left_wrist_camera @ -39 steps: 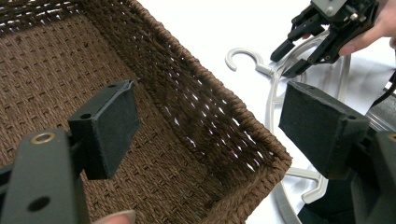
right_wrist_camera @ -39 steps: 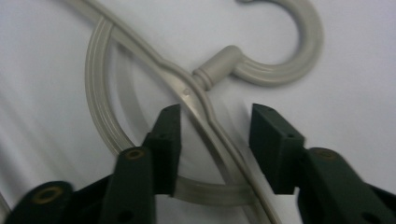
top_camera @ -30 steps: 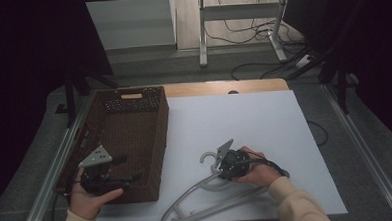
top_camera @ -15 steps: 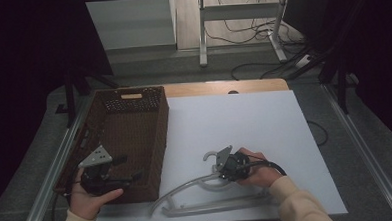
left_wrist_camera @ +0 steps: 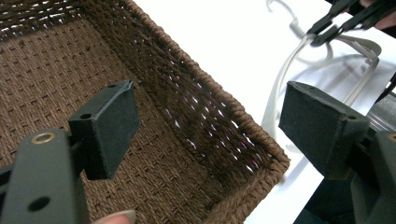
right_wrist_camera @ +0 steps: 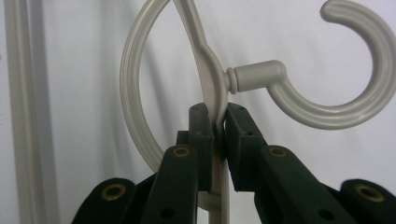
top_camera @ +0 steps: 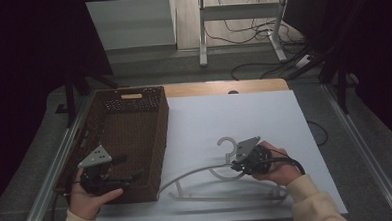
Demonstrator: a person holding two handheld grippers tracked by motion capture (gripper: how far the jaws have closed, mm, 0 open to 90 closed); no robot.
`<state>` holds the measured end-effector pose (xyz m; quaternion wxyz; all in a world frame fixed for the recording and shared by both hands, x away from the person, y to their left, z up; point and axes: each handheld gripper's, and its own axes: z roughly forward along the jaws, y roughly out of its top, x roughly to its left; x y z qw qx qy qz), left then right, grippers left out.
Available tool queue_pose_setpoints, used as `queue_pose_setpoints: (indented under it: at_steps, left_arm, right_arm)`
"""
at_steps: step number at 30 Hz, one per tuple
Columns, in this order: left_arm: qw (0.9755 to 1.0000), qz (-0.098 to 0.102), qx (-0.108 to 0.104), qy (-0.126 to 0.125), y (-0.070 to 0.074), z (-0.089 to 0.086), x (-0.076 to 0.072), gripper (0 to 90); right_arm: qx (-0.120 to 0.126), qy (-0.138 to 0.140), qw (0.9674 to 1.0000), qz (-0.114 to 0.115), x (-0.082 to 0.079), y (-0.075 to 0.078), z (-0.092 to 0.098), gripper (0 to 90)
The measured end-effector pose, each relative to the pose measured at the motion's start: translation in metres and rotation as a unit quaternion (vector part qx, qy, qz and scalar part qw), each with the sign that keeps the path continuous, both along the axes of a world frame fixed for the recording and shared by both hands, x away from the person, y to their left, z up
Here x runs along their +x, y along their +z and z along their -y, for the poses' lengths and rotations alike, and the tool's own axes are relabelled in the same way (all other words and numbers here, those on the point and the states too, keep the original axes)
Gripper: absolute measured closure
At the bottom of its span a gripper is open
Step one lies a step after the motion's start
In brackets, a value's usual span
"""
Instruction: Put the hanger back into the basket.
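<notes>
Right hand-held gripper (top_camera: 236, 165) clamps the pale grey plastic hanger (top_camera: 206, 171) at its neck.
Likely next: carry toward the brown wicker basket (top_camera: 160, 123) at nine o'clock; left hand-held gripper (top_camera: 132, 168) gapes there.

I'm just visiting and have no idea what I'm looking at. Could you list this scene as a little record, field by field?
surface: white table
basket: brown wicker basket at the table's left, nothing seen inside
hanger: pale plastic hanger on the table, right of the basket
left gripper: over the basket's near end, jaws wide apart, holding nothing
right gripper: jaws closed on the hanger's neck, just below the hook
</notes>
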<state>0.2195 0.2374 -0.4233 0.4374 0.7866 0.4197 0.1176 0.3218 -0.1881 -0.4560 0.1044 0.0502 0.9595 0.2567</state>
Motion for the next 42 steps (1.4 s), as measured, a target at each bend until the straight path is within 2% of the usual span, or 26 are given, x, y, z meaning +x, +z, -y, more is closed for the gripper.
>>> queue_pose_setpoints:
  at_steps: [4,8,17,23,26,30,32,34,36,38,42]
  left_arm:
    - [1.0000,-0.002,-0.001,-0.001,-0.001,0.000,0.001,19.6]
    - [1.0000,-0.004,-0.003,0.000,-0.002,-0.001,0.002,19.5]
    - [0.9999,-0.004,-0.013,0.004,0.000,-0.005,0.002,19.4]
    - [0.9997,0.003,-0.026,-0.001,0.011,-0.004,0.004,19.0]
    - [0.9989,0.010,-0.041,-0.018,0.024,0.001,0.010,19.1]
    - [0.9975,0.002,-0.053,-0.047,0.034,0.014,0.018,19.4]
    - [0.9968,0.003,-0.048,-0.064,0.037,0.027,0.024,19.4]
    - [0.9968,0.008,-0.046,-0.064,0.039,0.035,0.028,20.3]
    - [0.9958,-0.001,-0.049,-0.078,0.040,0.043,0.035,20.5]
    - [0.9949,-0.009,-0.040,-0.092,0.041,0.052,0.040,20.6]
    - [0.9909,-0.030,-0.026,-0.129,0.041,0.068,0.048,20.5]
  right_arm:
    - [0.022,-0.008,0.9997,0.009,-0.002,0.012,0.010,81.0]
    - [0.029,-0.014,0.9991,0.027,-0.003,0.023,0.012,81.1]
    - [0.035,0.005,0.9987,0.036,-0.010,0.039,0.004,81.2]
    - [0.042,0.014,0.9978,0.049,-0.014,0.048,-0.001,81.3]
    - [0.042,0.023,0.9976,0.051,-0.015,0.050,-0.004,81.3]
    - [0.047,0.035,0.9970,0.050,-0.016,0.052,-0.009,81.3]
    - [0.050,0.036,0.9969,0.050,-0.017,0.053,-0.011,81.3]
    - [0.050,0.039,0.9967,0.051,-0.017,0.053,-0.012,81.2]
    - [0.052,0.040,0.9966,0.049,-0.016,0.052,-0.013,81.3]
    - [0.048,0.041,0.9968,0.049,-0.016,0.052,-0.013,81.3]
    - [0.050,0.042,0.9966,0.051,-0.017,0.052,-0.014,81.3]
